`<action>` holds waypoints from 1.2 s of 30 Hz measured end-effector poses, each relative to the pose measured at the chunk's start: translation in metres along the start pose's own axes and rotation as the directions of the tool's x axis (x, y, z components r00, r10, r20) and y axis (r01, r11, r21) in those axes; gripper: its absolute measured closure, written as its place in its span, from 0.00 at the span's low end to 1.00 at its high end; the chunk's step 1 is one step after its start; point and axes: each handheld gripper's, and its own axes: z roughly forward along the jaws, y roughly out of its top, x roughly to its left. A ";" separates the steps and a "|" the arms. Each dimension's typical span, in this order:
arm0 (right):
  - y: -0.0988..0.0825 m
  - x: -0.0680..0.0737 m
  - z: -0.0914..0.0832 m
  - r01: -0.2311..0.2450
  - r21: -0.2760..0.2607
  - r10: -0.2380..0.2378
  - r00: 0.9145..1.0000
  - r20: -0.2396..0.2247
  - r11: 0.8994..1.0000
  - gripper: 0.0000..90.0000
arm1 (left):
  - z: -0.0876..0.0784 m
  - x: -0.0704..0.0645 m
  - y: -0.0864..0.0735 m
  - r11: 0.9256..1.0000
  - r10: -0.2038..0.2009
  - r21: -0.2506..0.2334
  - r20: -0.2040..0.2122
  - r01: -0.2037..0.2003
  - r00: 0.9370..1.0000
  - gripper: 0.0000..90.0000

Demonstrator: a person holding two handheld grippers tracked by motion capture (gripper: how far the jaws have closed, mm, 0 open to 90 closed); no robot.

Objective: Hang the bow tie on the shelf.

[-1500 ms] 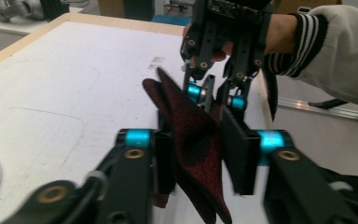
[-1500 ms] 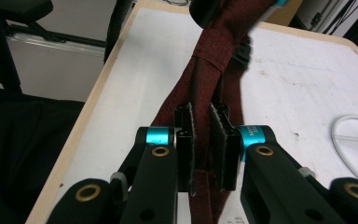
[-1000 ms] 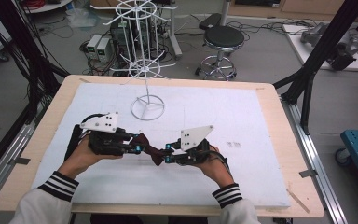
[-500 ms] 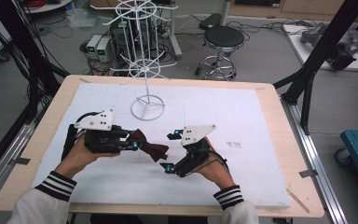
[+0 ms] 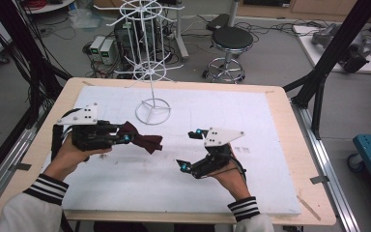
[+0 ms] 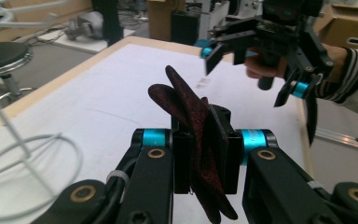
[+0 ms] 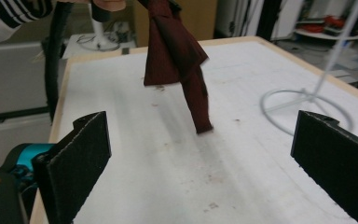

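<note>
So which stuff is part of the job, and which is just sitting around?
Probably part of the job:
- dark red bow tie, clamped in the left hand-held gripper
- right hand-held gripper, open
- white wire rack, maybe for hanging it

Just lying about:
- black stool
- floor cables
- grey boxes

Left gripper (image 5: pixel 125 139): jaws closed on a dark red cloth (image 5: pixel 142 138), held above the table.
Right gripper (image 5: pixel 189 149): jaws spread wide, nothing between them.
Hands: one grips each gripper body.
</note>
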 end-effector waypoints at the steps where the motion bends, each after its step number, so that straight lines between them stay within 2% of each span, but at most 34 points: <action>1: -0.004 -0.002 -0.009 -0.016 -0.022 0.017 0.999 0.035 1.000 0.04 | -0.006 0.004 0.005 1.000 -0.004 0.000 -0.023 0.004 1.000 0.89; 3: -0.006 -0.003 -0.013 -0.029 -0.039 0.031 0.998 0.050 0.999 0.04 | -0.009 0.006 0.007 1.000 -0.002 0.001 -0.035 0.002 0.999 0.89; 4: -0.010 -0.004 -0.022 -0.046 -0.063 0.051 0.995 0.080 0.997 0.04 | -0.012 0.008 0.010 1.000 -0.007 0.001 -0.050 0.007 0.999 0.89; 5: -0.010 -0.004 -0.022 -0.046 -0.063 0.051 0.995 0.080 0.997 0.04 | -0.015 0.011 0.012 1.000 -0.008 0.001 -0.062 0.008 0.998 0.89; 6: -0.015 -0.004 -0.030 -0.045 -0.077 0.053 0.992 0.112 0.996 0.04 | -0.020 0.015 0.016 1.000 -0.010 0.006 -0.091 0.011 0.996 0.89; 10: -0.023 -0.004 -0.044 -0.059 -0.112 0.075 0.986 0.147 0.992 0.04 | -0.028 0.024 0.021 0.999 -0.032 -0.001 -0.123 0.032 0.992 0.89; 12: -0.027 -0.003 -0.049 -0.063 -0.114 0.081 0.982 0.168 0.992 0.04 | -0.033 0.034 0.025 0.999 -0.044 0.009 -0.147 0.046 0.988 0.89; 17: -0.036 -0.002 -0.061 -0.066 -0.133 0.092 0.976 0.197 0.989 0.04 | -0.039 0.048 0.031 0.998 -0.049 0.027 -0.182 0.054 0.982 0.89; 18: -0.036 -0.002 -0.061 -0.066 -0.133 0.092 0.976 0.197 0.989 0.04 | -0.039 0.048 0.031 0.998 -0.049 0.027 -0.182 0.054 0.982 0.89; 21: -0.045 -0.002 -0.071 -0.072 -0.154 0.107 0.967 0.232 0.985 0.04 | -0.042 0.057 0.036 0.997 -0.051 0.040 -0.185 0.060 0.981 0.89; 26: -0.056 -0.003 -0.080 -0.075 -0.174 0.122 0.953 0.276 0.982 0.04 | -0.041 0.063 0.043 0.997 -0.055 0.045 -0.194 0.064 0.979 0.89; 29: -0.062 -0.003 -0.084 -0.085 -0.186 0.140 0.943 0.303 0.979 0.04 | -0.041 0.068 0.049 0.997 -0.058 0.043 -0.188 0.068 0.980 0.89; 33: -0.067 -0.002 -0.087 -0.077 -0.188 0.137 0.935 0.327 0.979 0.04 | -0.038 0.073 0.053 0.996 -0.052 0.066 -0.184 0.065 0.982 0.89; 36: -0.070 -0.002 -0.088 -0.066 -0.188 0.129 0.930 0.344 0.980 0.04 | -0.035 0.077 0.056 0.996 -0.058 0.062 -0.171 0.069 0.984 0.89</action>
